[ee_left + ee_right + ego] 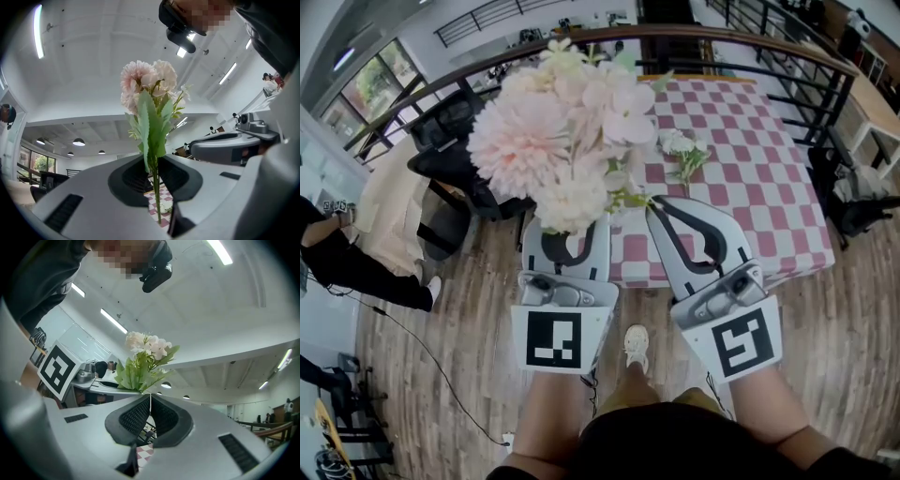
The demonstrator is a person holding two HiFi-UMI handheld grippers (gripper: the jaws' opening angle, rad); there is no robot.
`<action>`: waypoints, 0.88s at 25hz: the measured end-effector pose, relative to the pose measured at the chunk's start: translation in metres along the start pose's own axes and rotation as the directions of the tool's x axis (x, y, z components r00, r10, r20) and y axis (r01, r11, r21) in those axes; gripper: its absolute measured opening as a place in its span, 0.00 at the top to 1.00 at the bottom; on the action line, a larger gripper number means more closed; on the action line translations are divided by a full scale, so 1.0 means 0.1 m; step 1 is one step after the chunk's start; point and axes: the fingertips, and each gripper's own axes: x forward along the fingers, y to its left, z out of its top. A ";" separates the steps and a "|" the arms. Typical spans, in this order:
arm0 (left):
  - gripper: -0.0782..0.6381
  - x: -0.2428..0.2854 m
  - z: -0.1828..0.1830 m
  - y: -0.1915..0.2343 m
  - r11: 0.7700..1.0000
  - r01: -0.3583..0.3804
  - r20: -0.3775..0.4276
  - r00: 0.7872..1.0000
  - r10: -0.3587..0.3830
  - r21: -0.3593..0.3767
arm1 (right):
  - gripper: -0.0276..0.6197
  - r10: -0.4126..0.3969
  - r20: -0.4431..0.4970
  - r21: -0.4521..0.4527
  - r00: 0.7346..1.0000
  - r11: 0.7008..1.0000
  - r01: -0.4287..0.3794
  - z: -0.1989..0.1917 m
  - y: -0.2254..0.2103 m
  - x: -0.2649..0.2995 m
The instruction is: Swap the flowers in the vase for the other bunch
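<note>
Two bunches held side by side | left gripper (154, 171): jaws a little apart, clamped on the green stems of the pink bunch (558, 131), blooms upright | right gripper (150, 411): jaws nearly together on the thin stem of the small white bunch (682, 148) | beyond: checked-cloth table (741, 141), its near edge by the jaw tips

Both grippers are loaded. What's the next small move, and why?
Probably step closer to the checkered table and look for the vase. The left gripper is shut on the pink bunch, the right gripper on the white bunch, and no vase shows in any view.
</note>
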 end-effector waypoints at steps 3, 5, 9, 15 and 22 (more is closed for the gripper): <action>0.80 0.09 -0.05 0.05 1.000 0.012 -0.005 1.000 -0.012 -0.005 | 0.91 -0.014 -0.008 -0.005 1.000 1.000 0.014 -0.04 -0.05 0.09; 0.80 0.15 -0.08 0.08 1.000 0.020 -0.008 1.000 -0.020 -0.008 | 0.91 -0.020 -0.014 -0.005 1.000 1.000 0.020 -0.07 -0.09 0.14; 0.80 0.27 -0.12 0.14 0.999 0.037 -0.008 0.999 -0.037 -0.010 | 0.91 -0.033 -0.023 -0.002 0.999 0.999 0.032 -0.13 -0.15 0.25; 0.80 0.41 -0.19 0.26 0.998 0.058 -0.006 0.998 -0.058 -0.013 | 0.91 -0.042 -0.021 -0.010 0.999 0.999 0.041 -0.17 -0.21 0.44; 0.80 0.52 -0.30 0.47 0.997 0.067 -0.008 0.998 -0.067 -0.025 | 0.91 -0.059 -0.035 -0.015 0.998 0.998 0.058 -0.28 -0.23 0.68</action>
